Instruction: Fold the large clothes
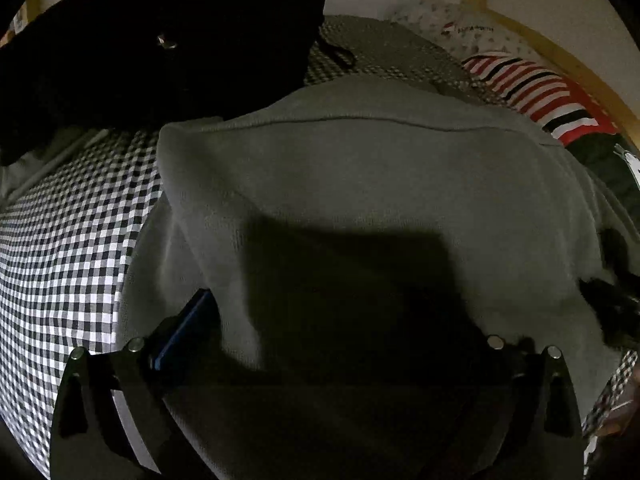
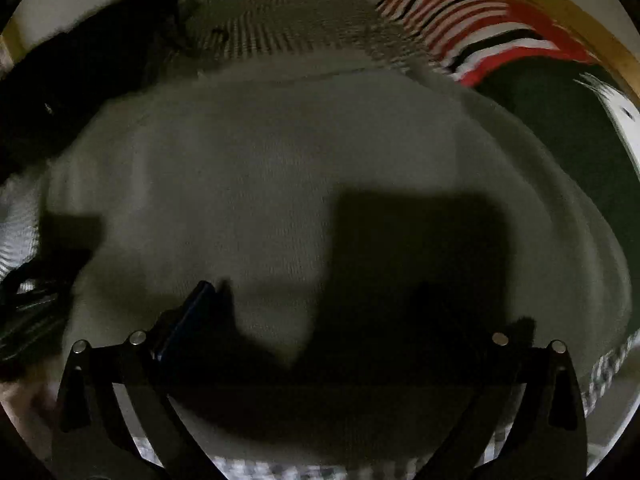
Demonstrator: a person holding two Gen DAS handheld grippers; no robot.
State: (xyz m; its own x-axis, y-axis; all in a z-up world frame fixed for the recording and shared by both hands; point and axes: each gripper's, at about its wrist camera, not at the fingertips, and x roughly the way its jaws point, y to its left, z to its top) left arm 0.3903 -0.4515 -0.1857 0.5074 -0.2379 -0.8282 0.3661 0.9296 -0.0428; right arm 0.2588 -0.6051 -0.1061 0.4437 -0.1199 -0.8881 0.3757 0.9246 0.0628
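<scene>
Grey sweater beneath wide jaws

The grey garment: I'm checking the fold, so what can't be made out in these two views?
- Grey garment: its near part, left wrist view, lies in deep shadow; fold edges there are unreadable.
- Right wrist view: motion blur smears the grey garment's surface and the striped cloth.
- Black garment: too dark to tell its type; cut off at the left edge.
- Right finger of each claw: lost in darkness.
</scene>
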